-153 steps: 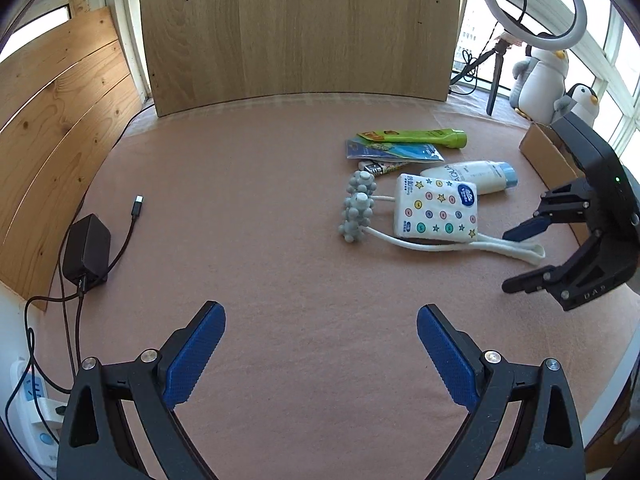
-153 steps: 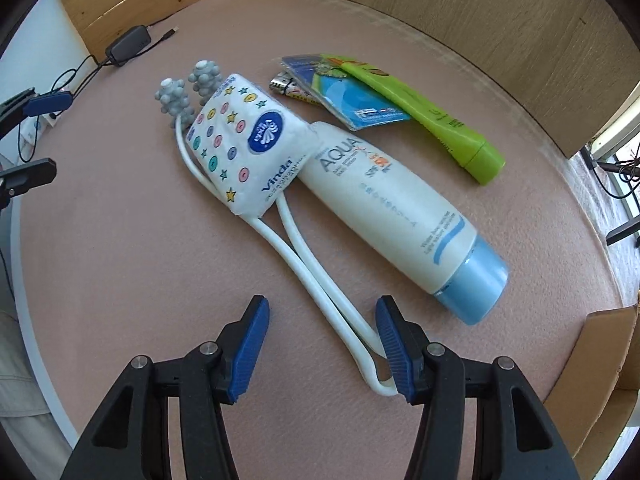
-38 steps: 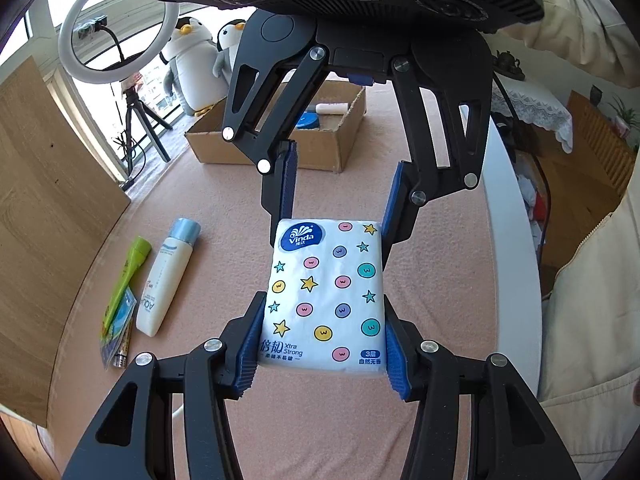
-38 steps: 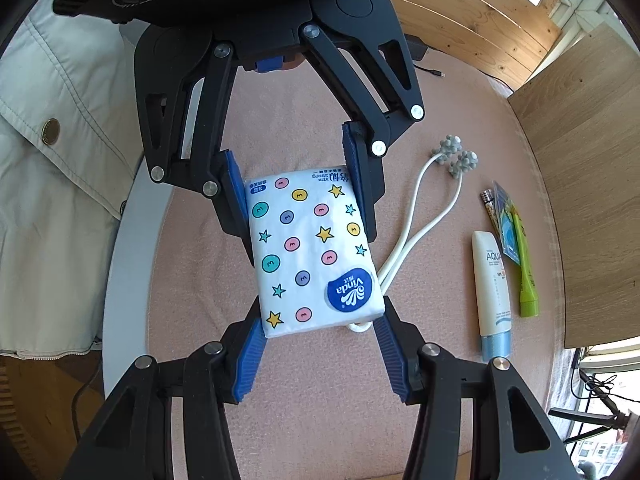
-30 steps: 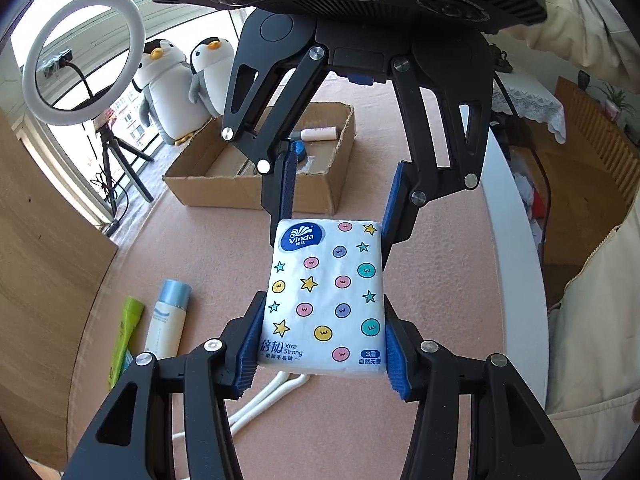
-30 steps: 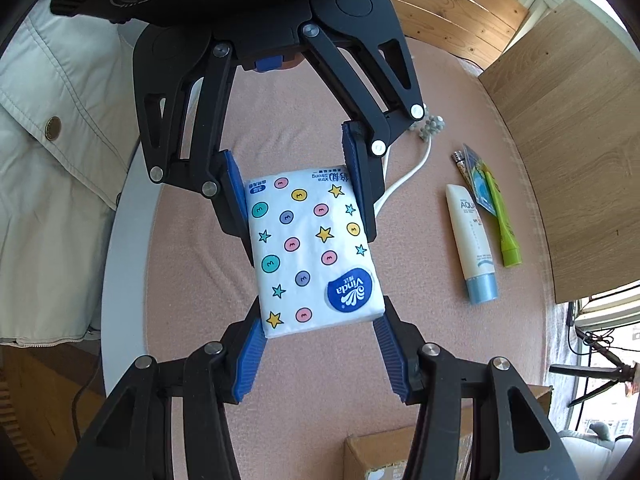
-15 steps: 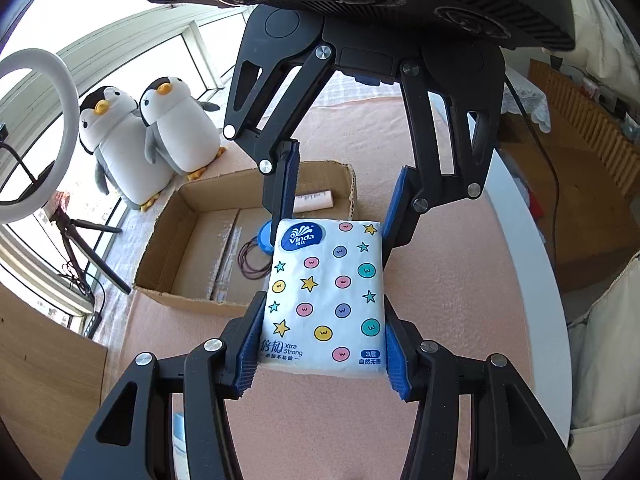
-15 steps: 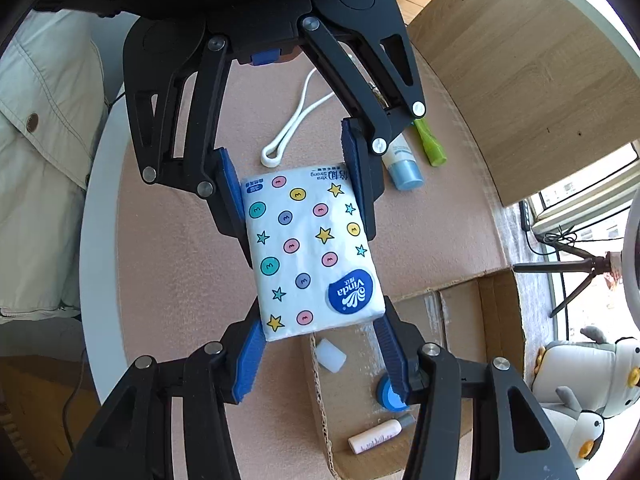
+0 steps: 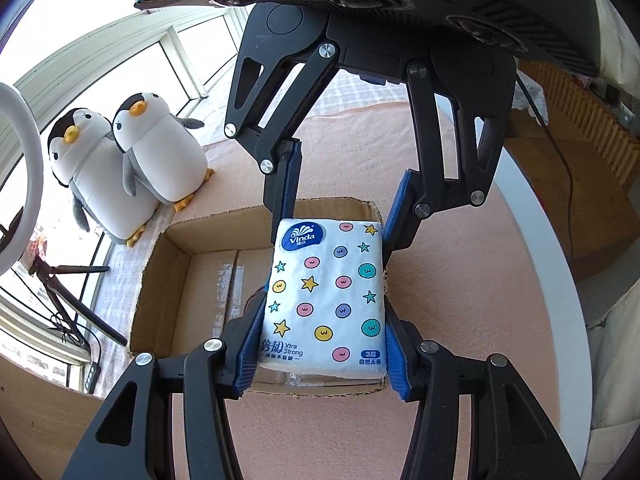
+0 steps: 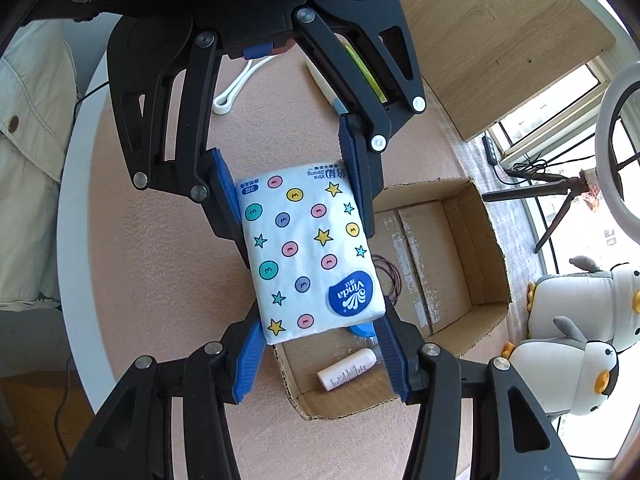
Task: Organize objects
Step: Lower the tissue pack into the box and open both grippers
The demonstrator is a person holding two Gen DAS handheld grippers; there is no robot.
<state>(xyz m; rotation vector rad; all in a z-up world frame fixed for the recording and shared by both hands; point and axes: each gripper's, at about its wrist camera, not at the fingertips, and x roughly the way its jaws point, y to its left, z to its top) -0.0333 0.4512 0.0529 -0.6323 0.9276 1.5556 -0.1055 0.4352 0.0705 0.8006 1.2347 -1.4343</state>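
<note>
1. My left gripper point(image 9: 322, 354) and my right gripper point(image 10: 320, 354) both grasp the tissue pack point(image 9: 326, 296) at opposite ends.
2. The pack hangs above the cardboard box point(image 9: 160, 280), at its 3 o'clock edge in the left view.

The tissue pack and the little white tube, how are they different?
The tissue pack is big, flat and dotted with coloured stars and buttons; the little white tube is small, round and plain. The pack is held up by the left gripper and right gripper; the tube lies in the cardboard box. Both are mostly white.
</note>
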